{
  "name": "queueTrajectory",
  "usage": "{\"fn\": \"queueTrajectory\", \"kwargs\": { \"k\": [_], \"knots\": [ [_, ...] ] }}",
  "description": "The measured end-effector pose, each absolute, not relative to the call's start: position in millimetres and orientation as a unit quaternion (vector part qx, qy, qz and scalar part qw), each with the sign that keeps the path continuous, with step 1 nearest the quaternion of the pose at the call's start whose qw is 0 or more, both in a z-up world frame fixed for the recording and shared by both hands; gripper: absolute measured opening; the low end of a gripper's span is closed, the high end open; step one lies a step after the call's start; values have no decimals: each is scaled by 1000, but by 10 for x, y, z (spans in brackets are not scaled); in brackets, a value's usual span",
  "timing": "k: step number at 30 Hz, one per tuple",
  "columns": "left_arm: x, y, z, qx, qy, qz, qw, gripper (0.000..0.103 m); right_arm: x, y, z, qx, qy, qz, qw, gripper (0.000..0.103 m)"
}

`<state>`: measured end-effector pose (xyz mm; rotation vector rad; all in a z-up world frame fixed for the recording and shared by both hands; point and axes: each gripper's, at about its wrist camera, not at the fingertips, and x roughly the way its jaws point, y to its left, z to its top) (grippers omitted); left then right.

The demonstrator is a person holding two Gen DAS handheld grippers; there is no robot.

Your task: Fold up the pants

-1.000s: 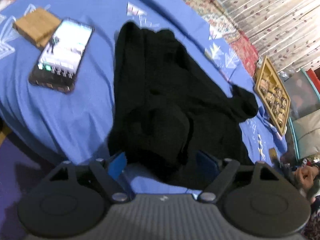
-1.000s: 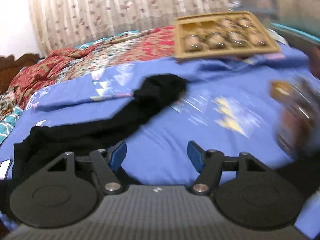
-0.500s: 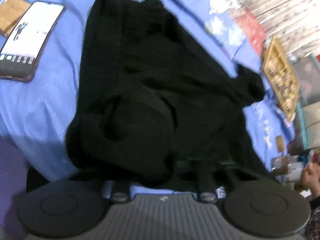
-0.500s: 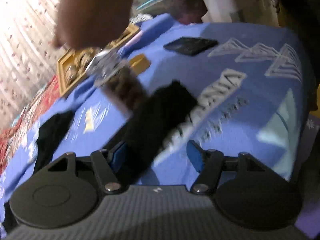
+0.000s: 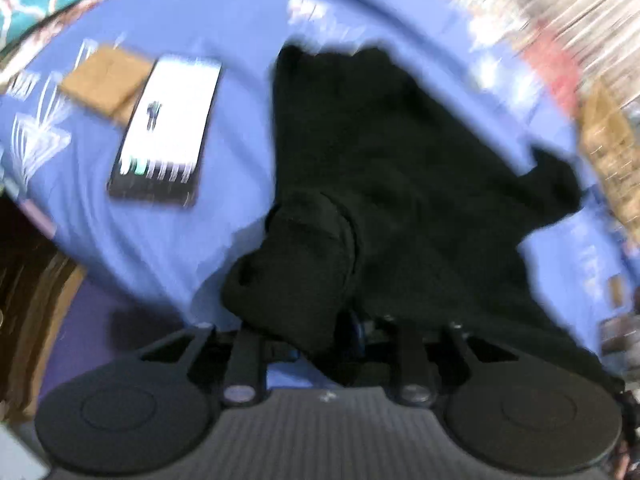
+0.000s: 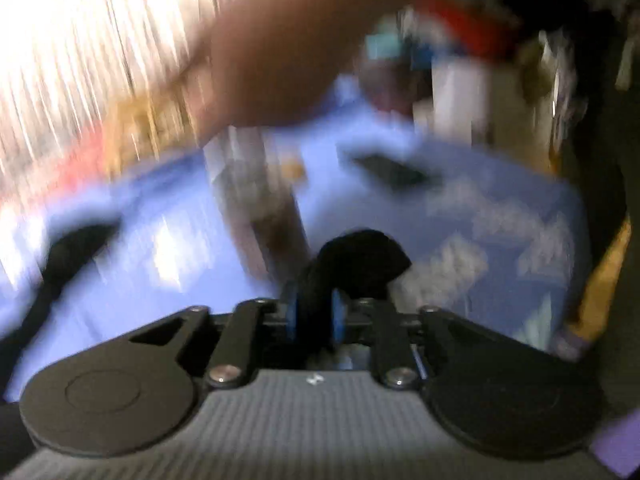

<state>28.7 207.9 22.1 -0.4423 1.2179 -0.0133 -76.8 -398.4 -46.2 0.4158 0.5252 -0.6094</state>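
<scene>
Here the black pants [image 5: 400, 184] are lying rumpled on the blue bed [image 5: 240, 60], soft and limp. The left gripper [image 5: 344, 336] is pinching their near edge; its jaws have just been easing slightly. The right gripper [image 6: 314, 316], jaws just closing, is clamping a leg end, likely a sound hold.

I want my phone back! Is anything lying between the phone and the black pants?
Nothing: only bare blue sheet between the phone and the pants, in the left wrist view.

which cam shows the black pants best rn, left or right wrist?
Left wrist: the black pants sprawl across the blue sheet, nearly whole, though blurred. Right wrist shows only a bunched end pinched in the right hand-held gripper, plus a strip at far left.
</scene>
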Motion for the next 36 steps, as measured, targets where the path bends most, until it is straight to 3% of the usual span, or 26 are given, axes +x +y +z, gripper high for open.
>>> {"fn": "queueTrajectory", "kwargs": {
  "k": [2,4,13,16,21,24,27,28,29,30,32,36],
  "knots": [
    [216,2065,142,-225,569,-27,791,24,-876,-4007,-602,219,278,-302,885,29],
    [127,2071,194,-212,560,-30,801,30,-1063,-3968,-613,223,260,-319,884,38],
    [4,2492,902,-186,439,46,878,37,-1200,-3866,-372,144,196,-322,915,38],
    [49,2428,997,-175,420,50,889,37,-1190,-4015,-383,177,199,-326,907,38],
    [221,1942,1022,-117,424,-30,898,37,-1329,-4452,-454,228,186,-342,893,39],
    [414,1405,867,-56,441,-94,891,37,-1304,-4748,-535,268,188,-328,886,48],
    [594,761,624,-9,465,-155,872,37,-1201,-4944,-661,318,200,-289,880,49],
    [643,609,512,-6,477,-170,863,36,-1134,-4975,-711,325,213,-269,881,44],
    [722,423,397,-5,493,-185,850,36,-1095,-4966,-721,322,224,-251,885,17],
    [791,238,282,-3,508,-197,839,35,-1055,-4951,-699,313,233,-237,890,6],
    [881,-57,155,9,527,-204,825,33,-1126,-4910,-500,295,215,-252,897,2],
    [989,-525,133,35,511,-221,830,33,-1617,-4991,120,260,75,-307,912,2]
  ]
}}
